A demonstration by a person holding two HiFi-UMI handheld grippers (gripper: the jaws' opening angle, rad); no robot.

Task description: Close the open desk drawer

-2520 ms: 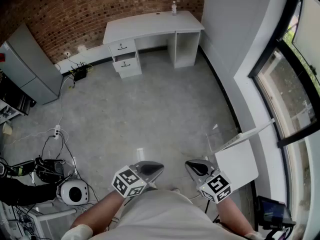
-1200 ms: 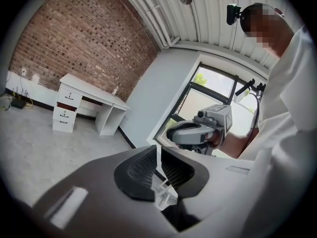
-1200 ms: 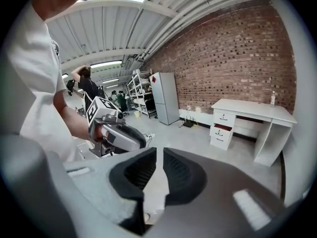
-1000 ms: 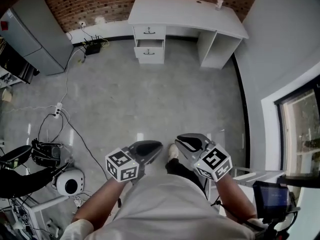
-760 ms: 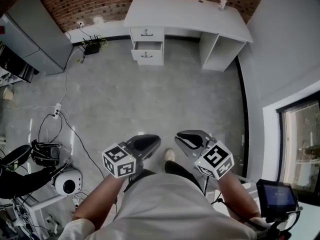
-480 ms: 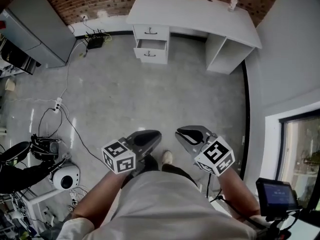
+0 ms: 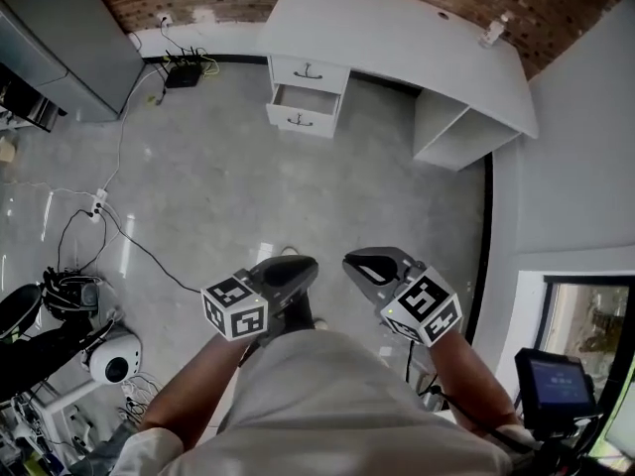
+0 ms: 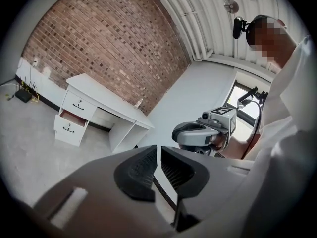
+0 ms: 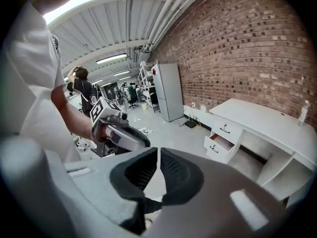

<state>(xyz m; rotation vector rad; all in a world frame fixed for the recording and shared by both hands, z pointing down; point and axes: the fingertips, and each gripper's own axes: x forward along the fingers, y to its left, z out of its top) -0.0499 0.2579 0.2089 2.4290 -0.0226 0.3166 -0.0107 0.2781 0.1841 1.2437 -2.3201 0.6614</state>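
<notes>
A white desk stands against the brick wall at the far side of the room. Its drawer stack is on the left: the upper drawer is shut and the lower drawer is pulled out, showing its reddish inside. The same open drawer shows in the right gripper view. My left gripper and right gripper hang side by side in front of the person's body, far from the desk. Both are shut with nothing between their pads.
A grey cabinet stands at the left wall. A router and cables lie by the wall, and more cables trail over the grey floor. A small bottle stands on the desk. A white round device sits bottom left.
The person has walked toward the desk, which now looks nearer and larger. Both grippers kept their place in front of the body and stayed shut.
</notes>
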